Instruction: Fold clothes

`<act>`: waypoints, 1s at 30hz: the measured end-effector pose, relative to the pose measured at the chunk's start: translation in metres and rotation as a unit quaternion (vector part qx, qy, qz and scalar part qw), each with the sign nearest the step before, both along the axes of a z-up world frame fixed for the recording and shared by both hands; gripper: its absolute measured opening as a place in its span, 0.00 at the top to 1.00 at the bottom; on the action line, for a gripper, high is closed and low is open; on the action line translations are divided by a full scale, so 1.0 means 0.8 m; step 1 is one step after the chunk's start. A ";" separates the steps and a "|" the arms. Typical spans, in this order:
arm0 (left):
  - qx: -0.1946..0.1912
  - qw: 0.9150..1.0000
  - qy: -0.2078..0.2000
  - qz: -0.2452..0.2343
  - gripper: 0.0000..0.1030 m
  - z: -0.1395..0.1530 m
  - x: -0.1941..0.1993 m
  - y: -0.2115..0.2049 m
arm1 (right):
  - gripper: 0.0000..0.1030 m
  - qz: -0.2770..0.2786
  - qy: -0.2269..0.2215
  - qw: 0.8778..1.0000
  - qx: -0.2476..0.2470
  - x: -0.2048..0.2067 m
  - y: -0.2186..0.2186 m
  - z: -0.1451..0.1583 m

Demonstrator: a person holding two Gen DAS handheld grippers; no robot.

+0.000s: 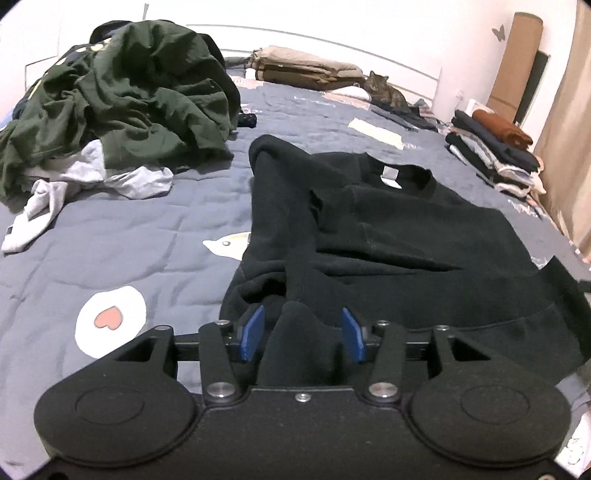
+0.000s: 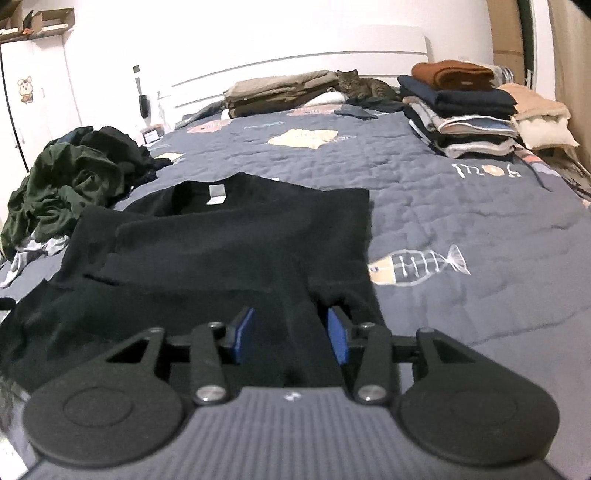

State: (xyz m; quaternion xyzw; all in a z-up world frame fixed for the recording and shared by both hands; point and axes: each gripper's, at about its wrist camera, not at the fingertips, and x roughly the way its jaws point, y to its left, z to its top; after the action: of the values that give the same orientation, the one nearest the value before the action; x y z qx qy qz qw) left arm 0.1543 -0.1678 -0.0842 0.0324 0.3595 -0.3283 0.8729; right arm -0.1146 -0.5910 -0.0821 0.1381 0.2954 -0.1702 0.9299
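You see a bed (image 2: pixel 461 206) covered with a grey-blue quilt (image 1: pixel 122 236) that has printed fish, hearts and letters. Behind it stands a white headboard (image 2: pixel 303 55), and the walls are white too. On the left in the right wrist view you have a white wardrobe (image 2: pixel 40 85) with a small cartoon sticker, and a shelf (image 2: pixel 48 22) above it. A tabby cat (image 2: pixel 364 86) lies near the headboard. On the right side a beige curtain (image 1: pixel 569 147) hangs, with a brown cardboard (image 1: pixel 511 62) leaning on the wall.
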 end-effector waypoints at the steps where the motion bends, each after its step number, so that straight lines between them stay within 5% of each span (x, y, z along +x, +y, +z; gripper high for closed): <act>1: 0.003 1.000 -0.001 -0.003 0.55 -0.002 0.002 -0.004 | 0.58 0.000 0.004 1.000 -0.002 0.006 -0.002 -0.001; 19: 0.033 0.999 0.022 -0.024 0.55 -0.030 0.032 -0.038 | 0.58 0.020 0.064 0.998 0.004 0.061 -0.010 -0.045; 23: 0.033 0.999 0.021 -0.036 0.82 -0.031 0.031 -0.043 | 0.86 0.011 0.064 0.998 0.022 0.061 -0.014 -0.046; 30: -0.011 0.999 -0.015 -0.026 0.87 0.006 0.025 -0.034 | 0.88 -0.006 -0.006 0.998 0.065 0.042 -0.027 -0.005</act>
State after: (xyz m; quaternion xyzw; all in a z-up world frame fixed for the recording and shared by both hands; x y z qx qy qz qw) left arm 0.1741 -0.1948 -0.0797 0.0371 0.3418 -0.3544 0.8696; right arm -0.0812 -0.6128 -0.0865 0.2009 0.2993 -0.1551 0.9198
